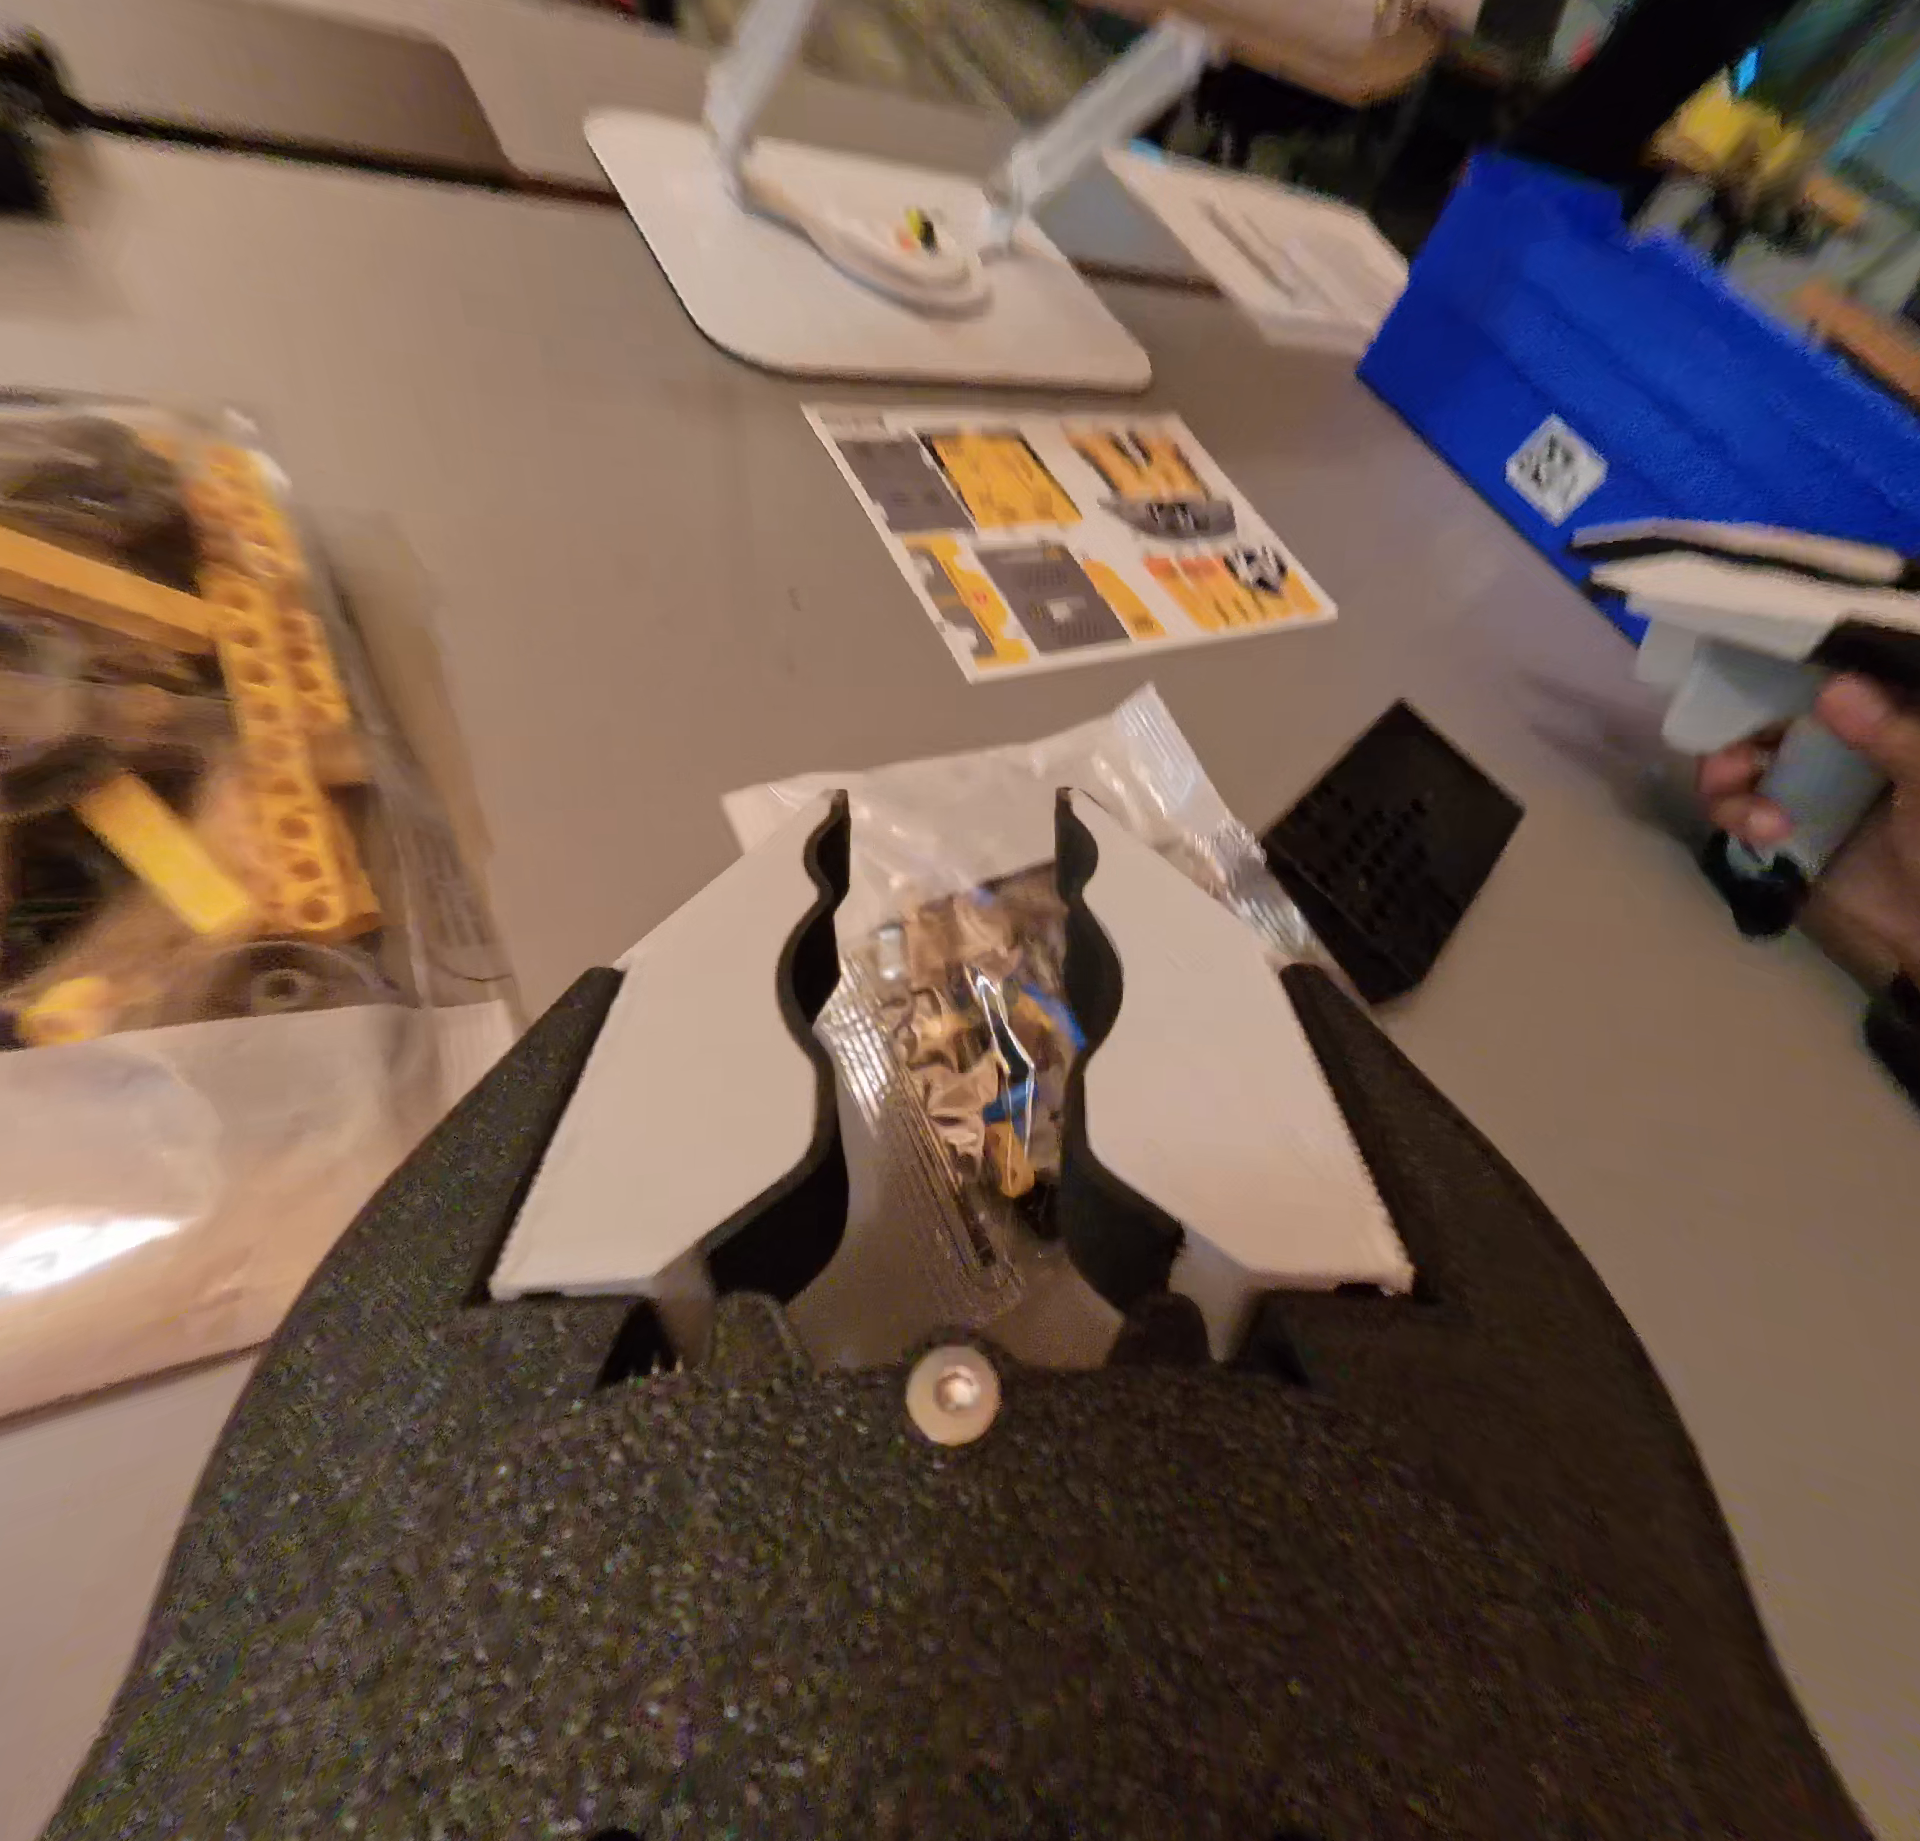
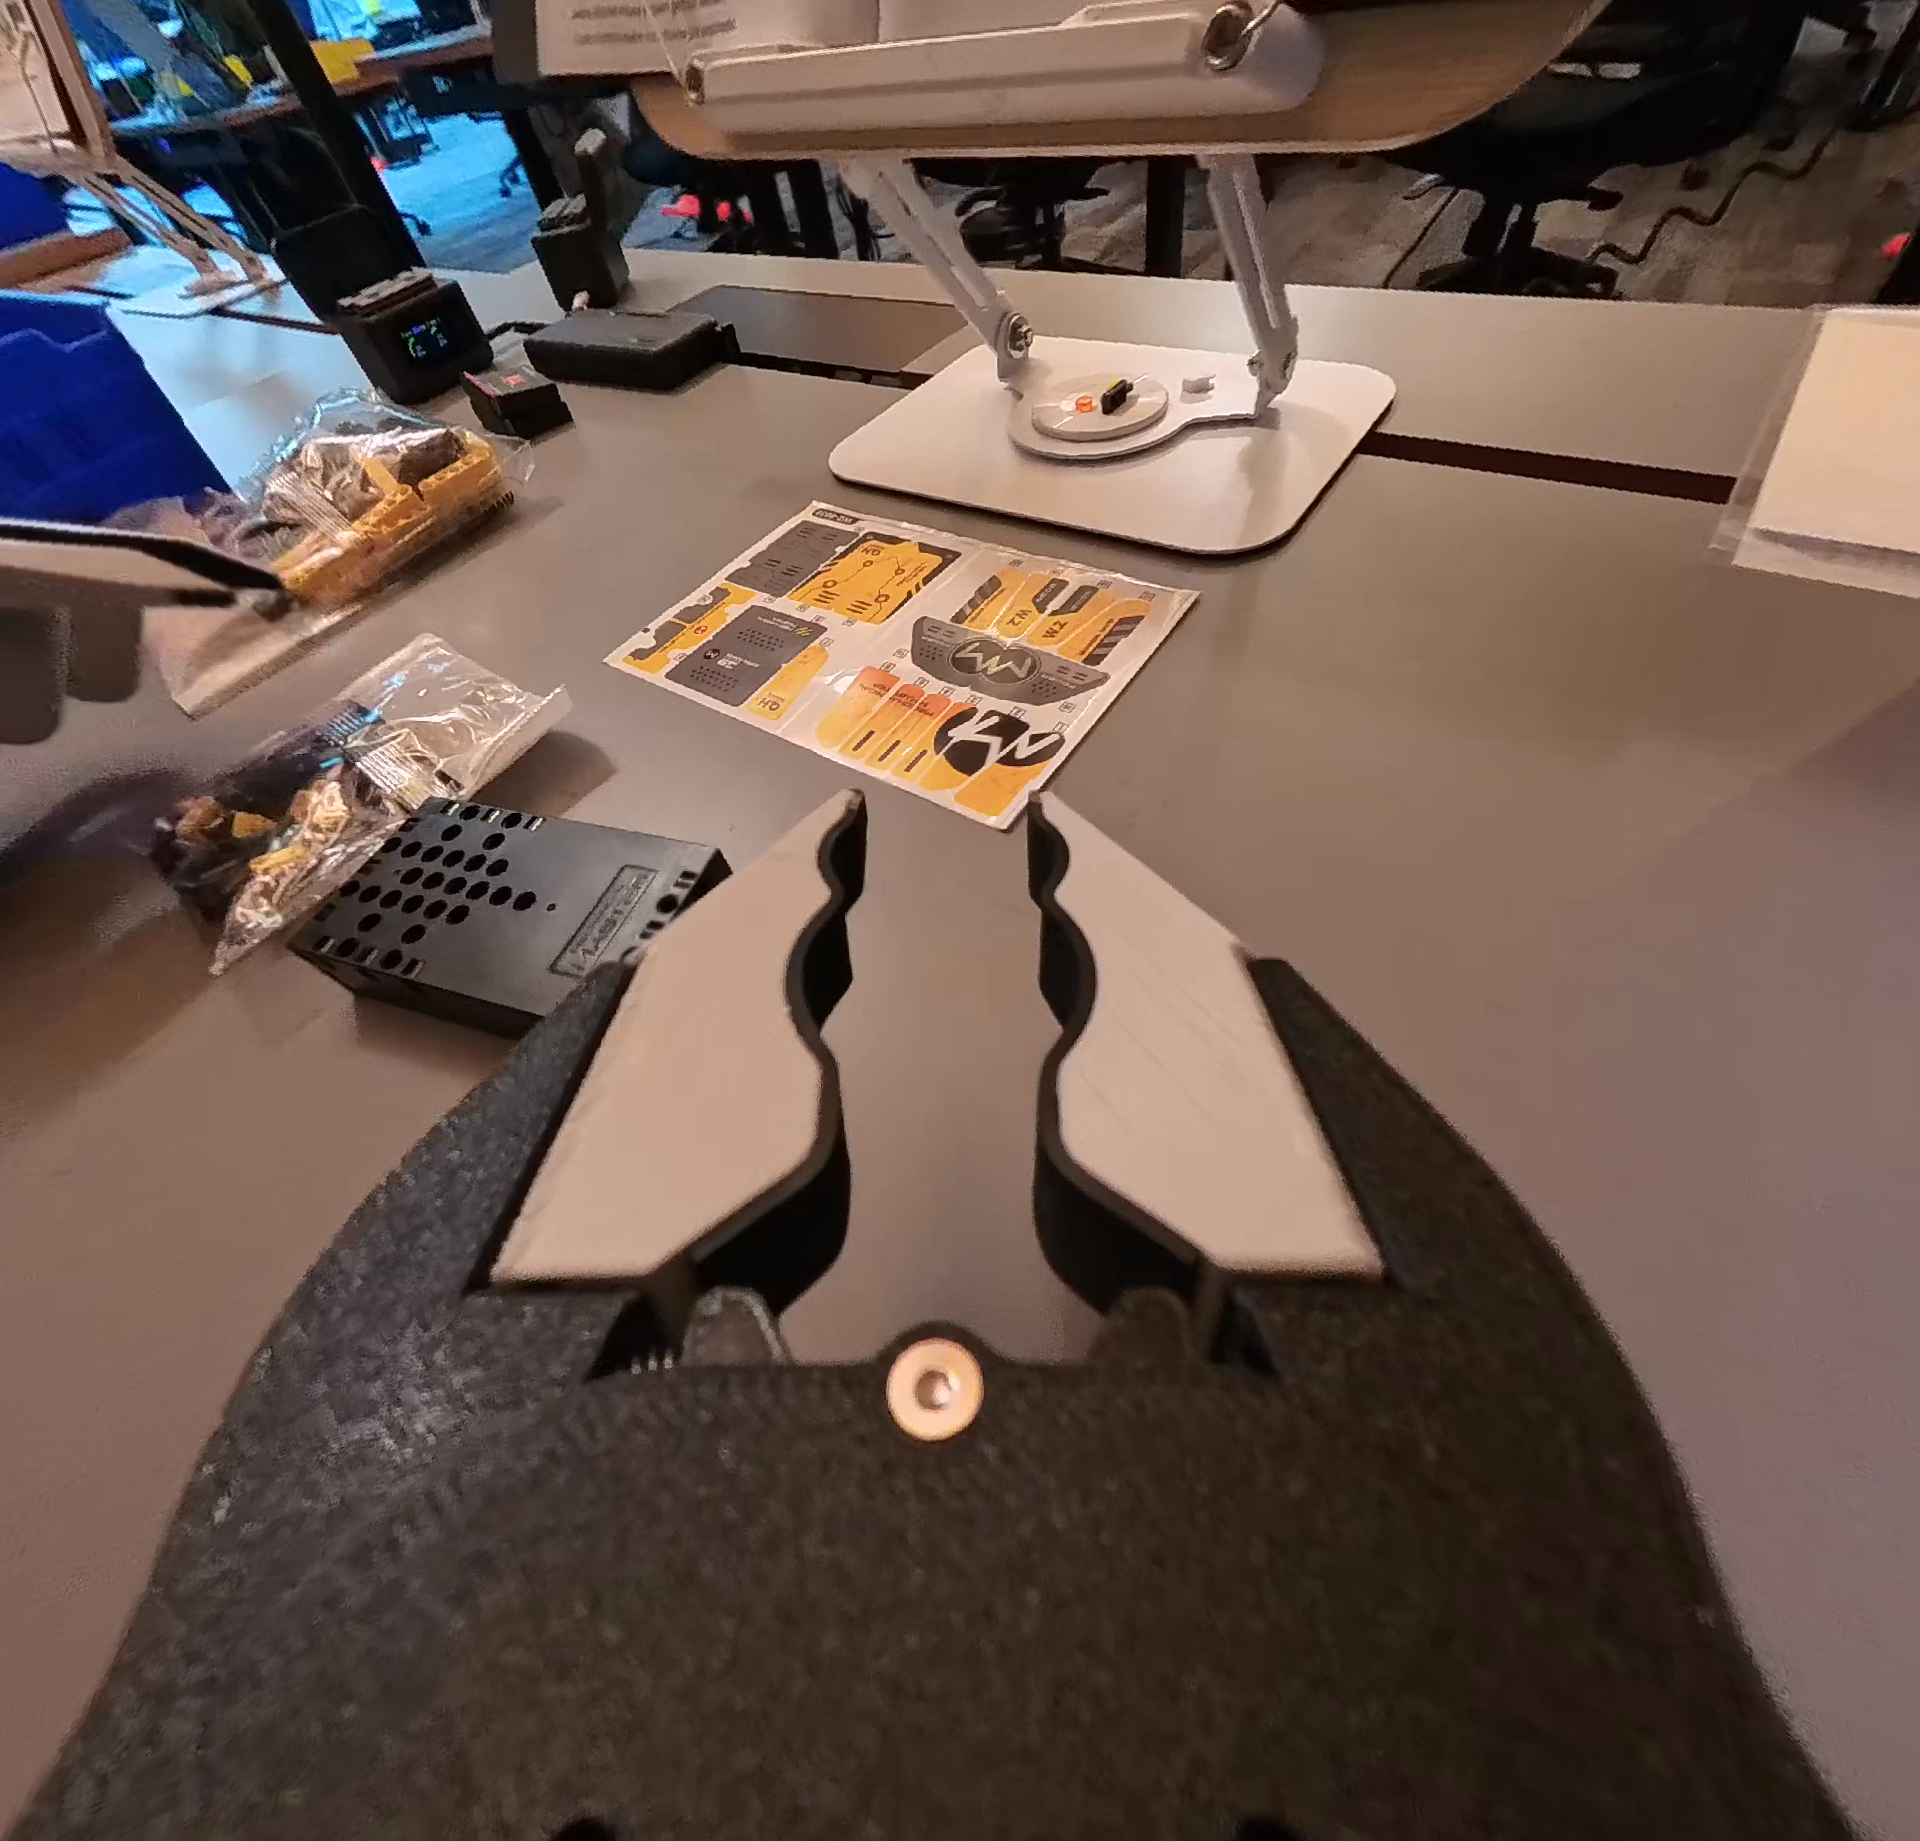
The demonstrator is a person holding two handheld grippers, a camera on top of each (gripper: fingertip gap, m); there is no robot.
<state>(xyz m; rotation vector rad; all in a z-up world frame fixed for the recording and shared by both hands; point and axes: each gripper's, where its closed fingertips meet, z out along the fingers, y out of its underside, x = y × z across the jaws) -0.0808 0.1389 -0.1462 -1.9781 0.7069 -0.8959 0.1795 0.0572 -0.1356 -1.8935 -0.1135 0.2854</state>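
Left wrist view: left gripper (image 1: pixel 951 815) spread, nothing between the fingers; a small clear bag of parts (image 1: pixel 977 1012) lies on the grey table (image 1: pixel 623 565) directly under and between the fingers, whether the tips touch the film cannot be told. View is motion-blurred. To the gripper's left, a larger bag of yellow beams (image 1: pixel 208 731); ahead, a sticker sheet (image 1: pixel 1070 534); to the right, just beside the small bag, a black perforated box (image 1: pixel 1392 846). Farther right, a hand (image 1: pixel 1860 856) holds the other gripper near a blue bin (image 1: pixel 1621 378). Judgement: any pinch on the small bag would go best on the loose film at its edge, fingers kept level, since the contents shift. Right wrist view: right gripper (image 2: pixel 945 804) spread and empty, hovering over bare table, its tips near the corner of the sticker sheet (image 2: pixel 904 648). The black box (image 2: pixel 509 908) sits just to its left, small bag (image 2: pixel 343 773) touching the box's far side. White stand base (image 2: pixel 1247 482) beyond.
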